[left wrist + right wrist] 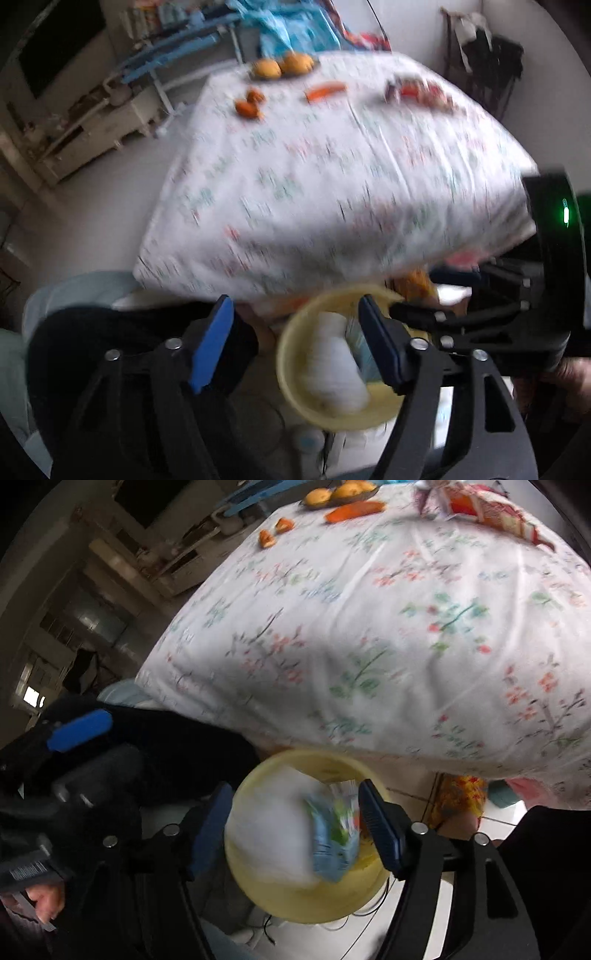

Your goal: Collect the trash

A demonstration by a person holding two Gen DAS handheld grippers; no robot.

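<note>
A yellow bin [376, 408] [295, 904] stands on the floor below the table's near edge. Inside it lie white crumpled paper [338, 365] [269, 830] and a blue-green wrapper [332, 842], blurred as if in motion. My right gripper [291, 825] is open and empty, right over the bin. My left gripper [295, 343] is open and empty, above the bin's left rim. The right gripper also shows in the left wrist view [454, 295]. Orange peel pieces [249, 103] [275, 531] and a red snack packet [421, 92] [491, 513] lie on the table's far side.
The table carries a white floral cloth [314, 184] [388, 627]. A plate of oranges [284, 65] [340, 493] and an orange wrapper [325, 91] [354, 510] sit far back. A black garment [129, 350] lies left of the bin. A cabinet [85, 129] stands at left.
</note>
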